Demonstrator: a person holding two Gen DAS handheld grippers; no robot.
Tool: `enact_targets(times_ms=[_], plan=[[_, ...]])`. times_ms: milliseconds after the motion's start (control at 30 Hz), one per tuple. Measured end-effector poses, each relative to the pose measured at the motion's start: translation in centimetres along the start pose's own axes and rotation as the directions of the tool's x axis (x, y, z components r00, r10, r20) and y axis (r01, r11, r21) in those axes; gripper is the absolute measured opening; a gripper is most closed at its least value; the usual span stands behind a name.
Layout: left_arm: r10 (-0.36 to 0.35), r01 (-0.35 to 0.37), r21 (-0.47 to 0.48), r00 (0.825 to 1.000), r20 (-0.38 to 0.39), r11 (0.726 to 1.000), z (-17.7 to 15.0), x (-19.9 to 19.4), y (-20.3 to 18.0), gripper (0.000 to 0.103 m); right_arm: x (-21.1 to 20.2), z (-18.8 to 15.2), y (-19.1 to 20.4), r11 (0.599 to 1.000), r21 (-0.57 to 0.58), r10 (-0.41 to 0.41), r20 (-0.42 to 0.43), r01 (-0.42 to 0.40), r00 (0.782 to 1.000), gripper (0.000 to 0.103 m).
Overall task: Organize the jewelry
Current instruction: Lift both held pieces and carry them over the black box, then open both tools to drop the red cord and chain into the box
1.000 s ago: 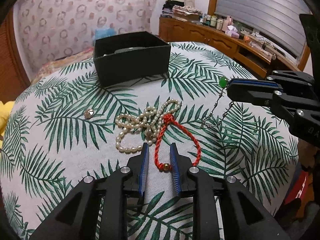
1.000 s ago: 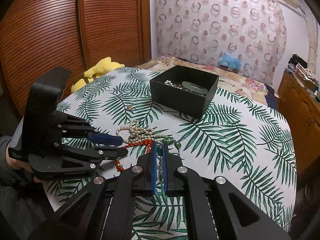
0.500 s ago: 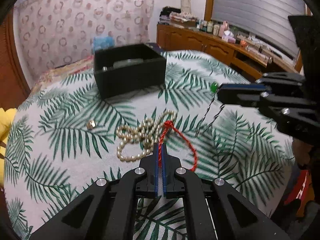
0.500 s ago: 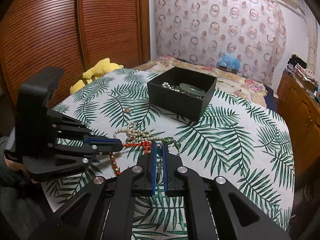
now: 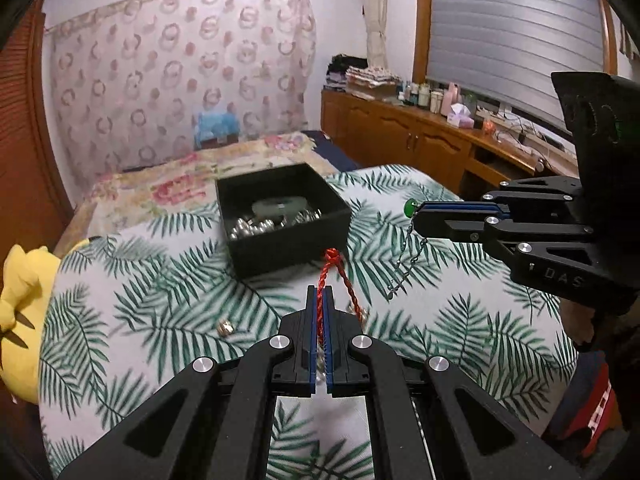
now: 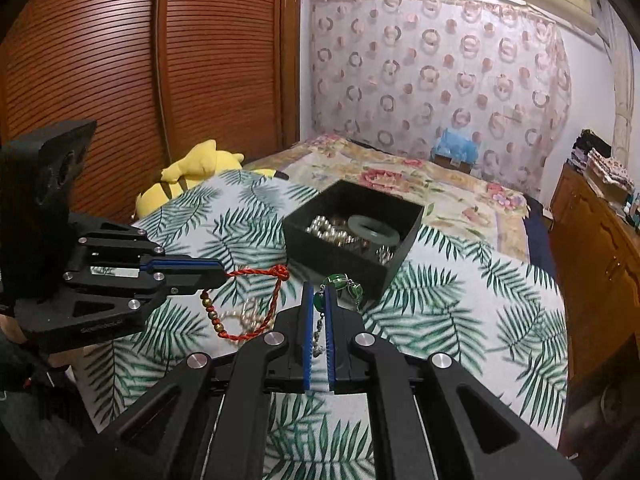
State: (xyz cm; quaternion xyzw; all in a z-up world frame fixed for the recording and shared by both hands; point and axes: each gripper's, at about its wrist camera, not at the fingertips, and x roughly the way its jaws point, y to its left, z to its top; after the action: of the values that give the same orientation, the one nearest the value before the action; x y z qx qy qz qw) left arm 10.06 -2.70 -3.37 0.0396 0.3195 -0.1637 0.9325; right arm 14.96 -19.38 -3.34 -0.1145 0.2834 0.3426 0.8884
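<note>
My left gripper is clamped on a red cord bracelet, lifted above the leaf-print cloth. My right gripper is pinched on a silver chain with green beads (dangling freely). Both hang just before the black box holding pearls.

I see the red cord bracelet and green-stone chain hanging near the black box of pearls.
</note>
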Motion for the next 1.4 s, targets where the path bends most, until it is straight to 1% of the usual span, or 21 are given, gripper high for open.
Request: enact_targets(times_ms=[200,467,767,1033,1067,1100,1167,1400], plan=[[0.017,-0.017,-0.006,1.000,0.026,1.000,1.1,-0.1,0.9,0.002,1.3,2.5,-1.0,1.000,0.008,0.000,0.020,0.000,1.000,0.006],[0.052,-0.052,-0.008,0.998,0.043,0.999,2.5,0.0,2.3,0.002,3.9,5.4,-2.0,1.000,0.017,-0.007,0.023,0.007,1.000,0.006],[0.082,-0.082,-0.007,0.995,0.064,0.997,4.4,0.3,3.5,0.002,6.3,7.5,-3.0,0.999,0.030,-0.031,0.031,0.030,0.999,0.007],[0.098,-0.098,-0.007,0.993,0.066,0.995,5.6,1.0,4.1,0.002,8.7,7.3,-4.6,0.996,0.083,-0.018,-0.008,0.019,1.000,0.008],[0.098,-0.098,-0.008,0.993,0.066,0.995,5.7,1.2,4.1,0.002,8.9,7.1,-4.8,0.996,0.092,-0.012,-0.010,0.013,1.000,0.011],[0.099,-0.099,-0.007,0.993,0.067,0.995,6.0,1.3,4.2,0.002,9.0,7.0,-4.9,0.995,0.100,-0.009,-0.012,0.010,1.000,0.017],[0.102,-0.102,-0.005,0.992,0.067,0.995,6.4,1.7,4.3,0.002,9.2,6.7,-5.3,0.993,0.121,0.006,-0.013,-0.004,1.000,0.020],[0.110,-0.110,-0.001,0.992,0.055,0.994,7.7,3.4,4.5,0.002,8.6,5.6,-6.4,0.989,0.144,-0.011,-0.021,0.014,1.000,0.020]])
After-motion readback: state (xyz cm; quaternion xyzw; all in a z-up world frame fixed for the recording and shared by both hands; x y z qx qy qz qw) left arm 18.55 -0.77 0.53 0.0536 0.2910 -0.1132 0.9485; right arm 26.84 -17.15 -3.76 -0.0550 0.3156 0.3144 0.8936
